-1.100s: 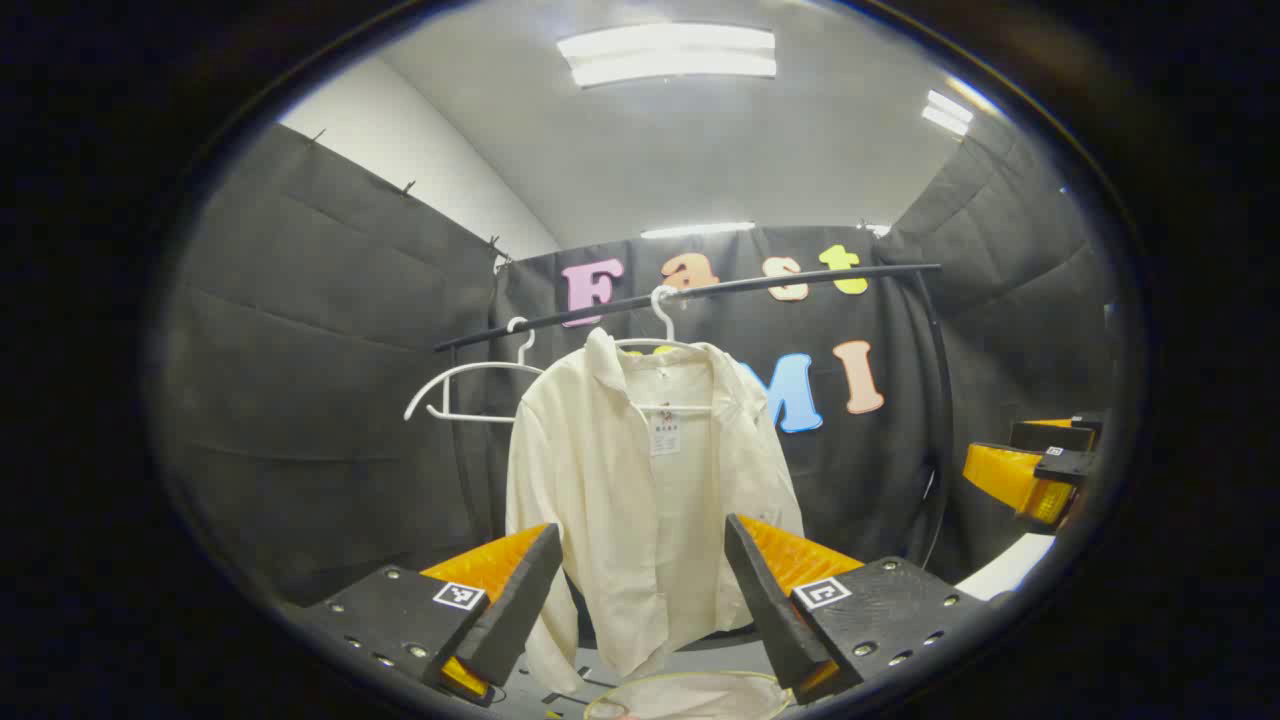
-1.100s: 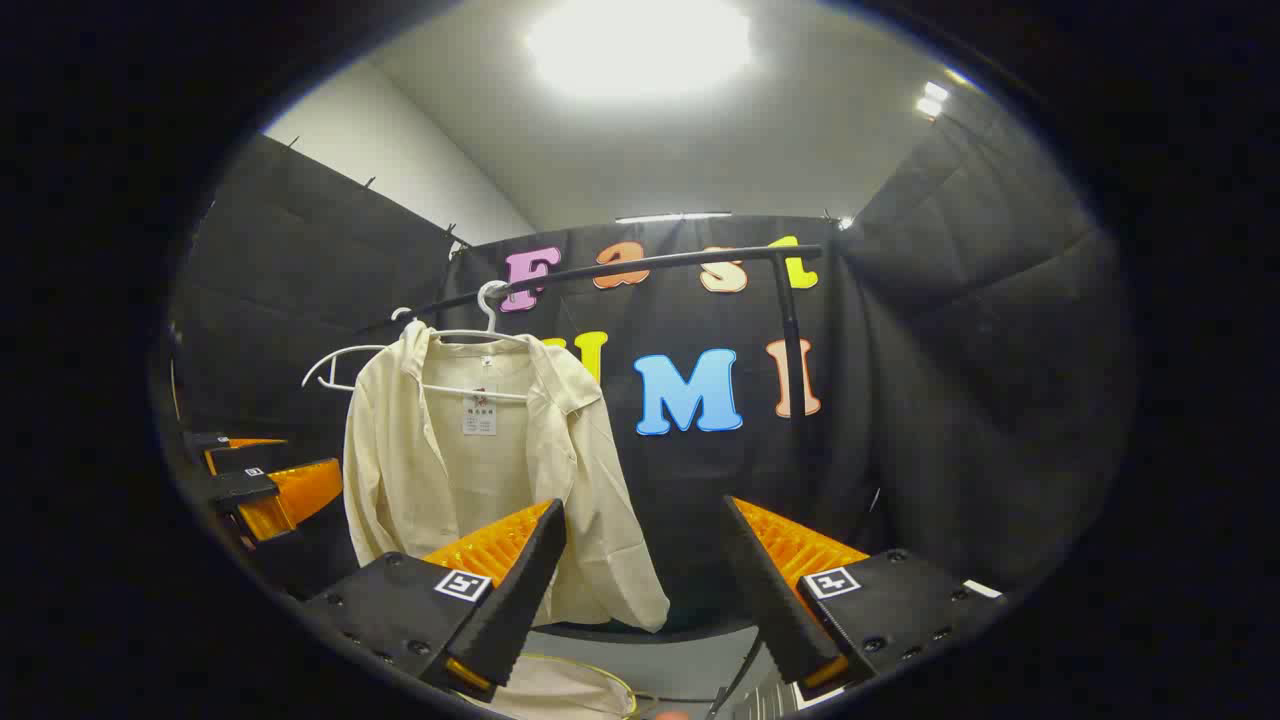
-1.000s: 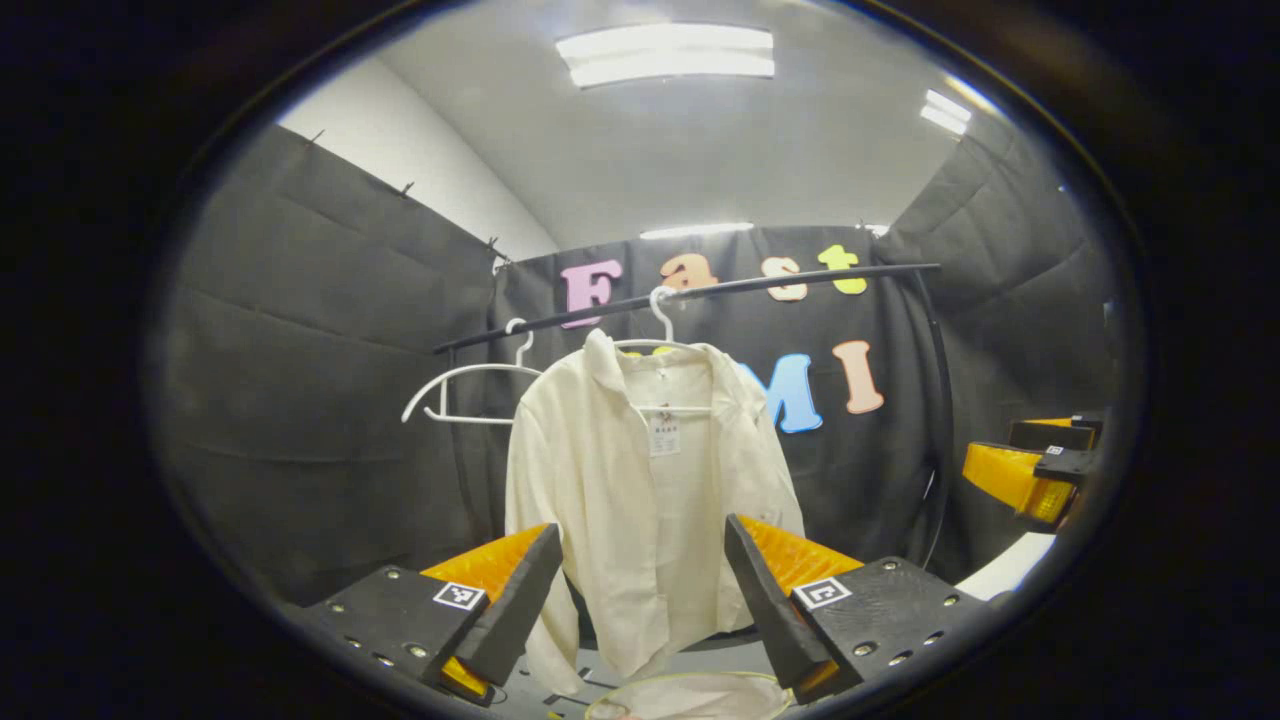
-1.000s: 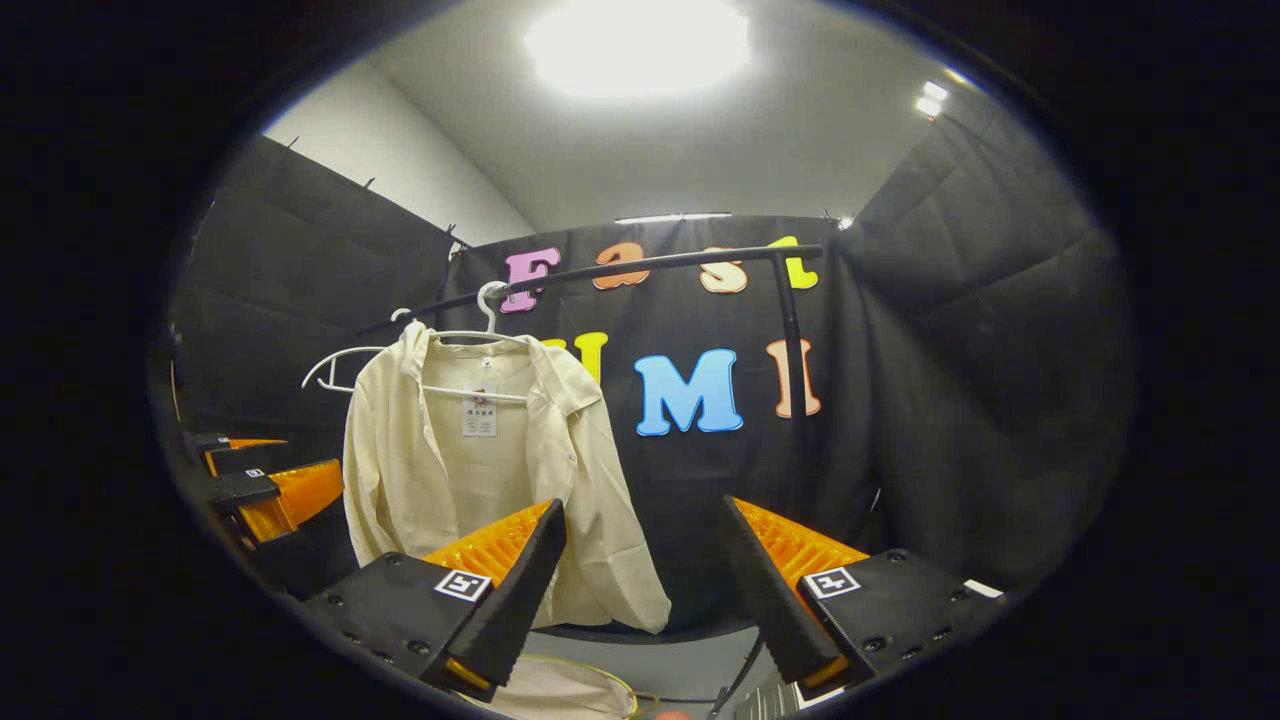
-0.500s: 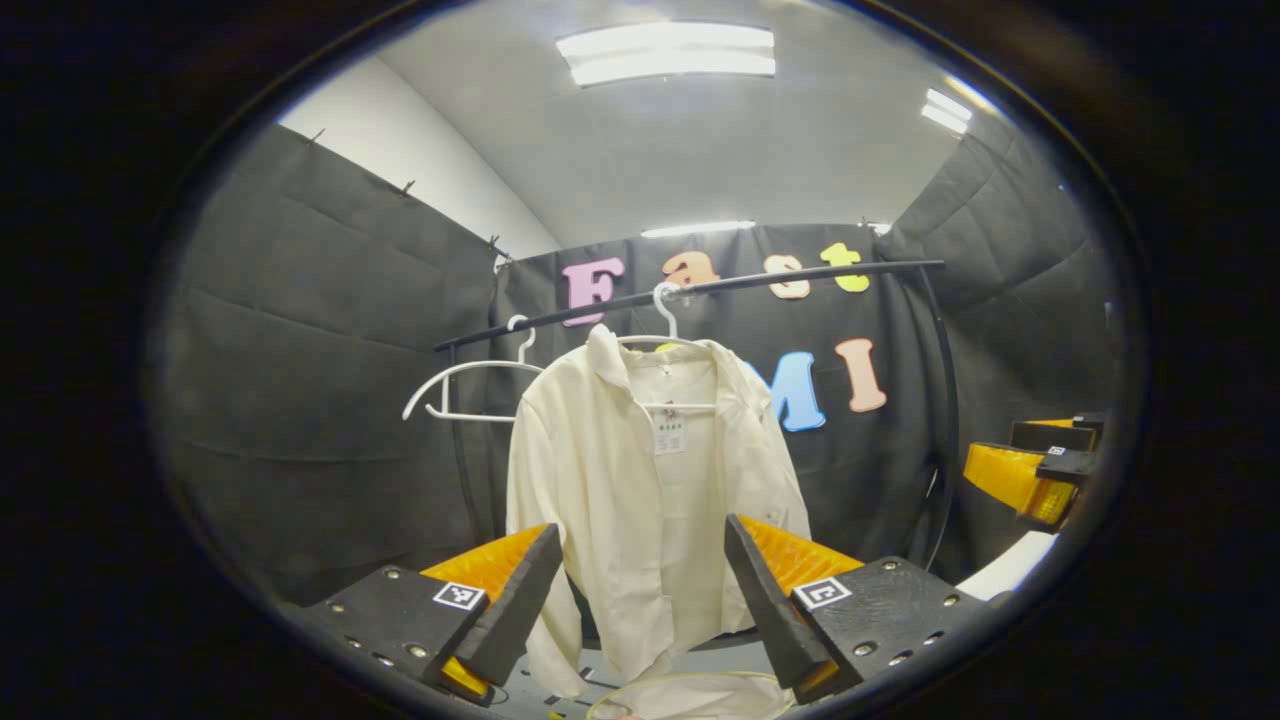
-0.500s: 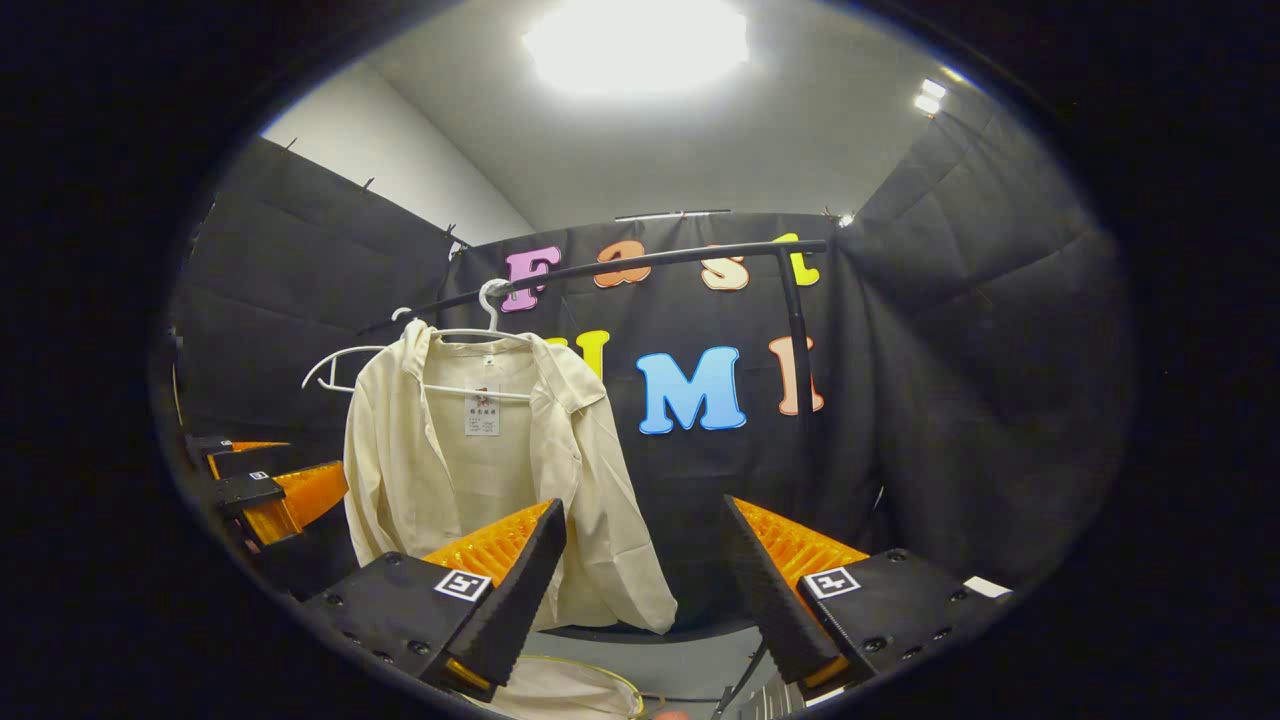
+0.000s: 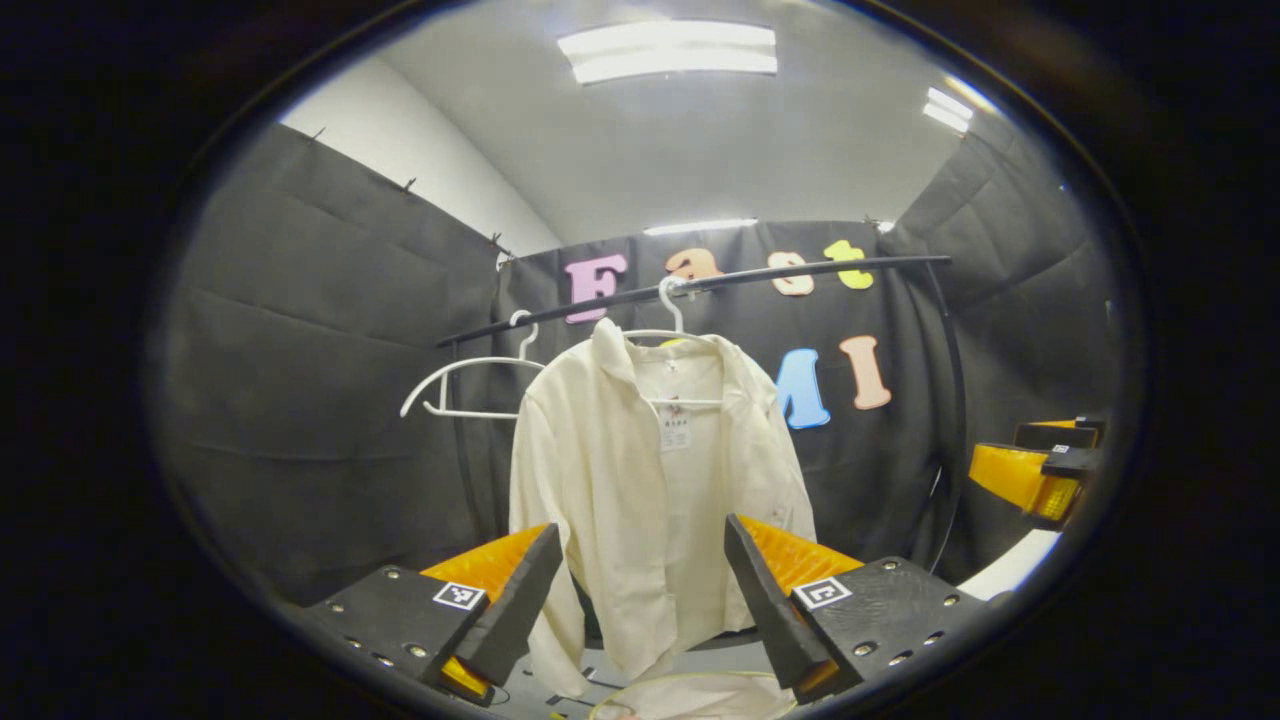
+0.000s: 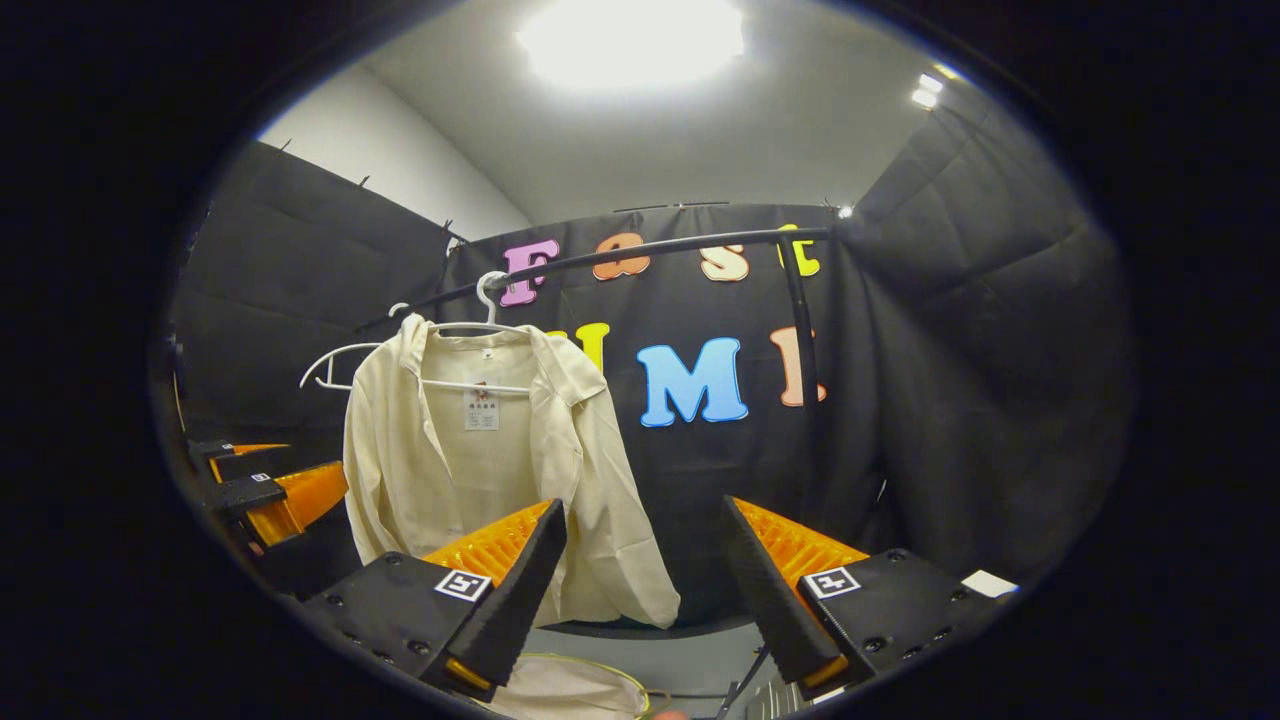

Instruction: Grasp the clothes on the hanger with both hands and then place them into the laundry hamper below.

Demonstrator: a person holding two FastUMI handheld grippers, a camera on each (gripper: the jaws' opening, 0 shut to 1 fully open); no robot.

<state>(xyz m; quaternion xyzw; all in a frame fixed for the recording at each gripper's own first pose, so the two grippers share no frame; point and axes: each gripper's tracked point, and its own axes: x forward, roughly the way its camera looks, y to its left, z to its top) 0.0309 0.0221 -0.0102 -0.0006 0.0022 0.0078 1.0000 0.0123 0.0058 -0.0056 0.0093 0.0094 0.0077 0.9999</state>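
Note:
A cream long-sleeved shirt (image 7: pixel 650 480) (image 8: pixel 470 470) hangs on a white hanger (image 7: pixel 668 312) (image 8: pixel 488 298) from a black rail (image 7: pixel 800 272) (image 8: pixel 650 250). My left gripper (image 7: pixel 640 610) stands open well short of the shirt, with the shirt's lower half seen between its fingers. Open too, my right gripper (image 8: pixel 640 610) is aimed right of the shirt, its near finger overlapping the hem. The hamper's pale rim (image 7: pixel 690 695) (image 8: pixel 570 690) peeks out at the bottom. Each gripper appears at the edge of the other's view: the right gripper (image 7: pixel 1035 470), the left gripper (image 8: pixel 265 490).
An empty white hanger (image 7: pixel 470 385) (image 8: pixel 335 365) hangs on the rail left of the shirt. The rail's upright post (image 8: pixel 800 340) (image 7: pixel 955 400) stands right of the shirt. Black cloth walls close in the booth on three sides.
Both views have crept forward and tilted slightly; the shirt and rail sit a little higher and nearer. Both grippers stay open, holding nothing.

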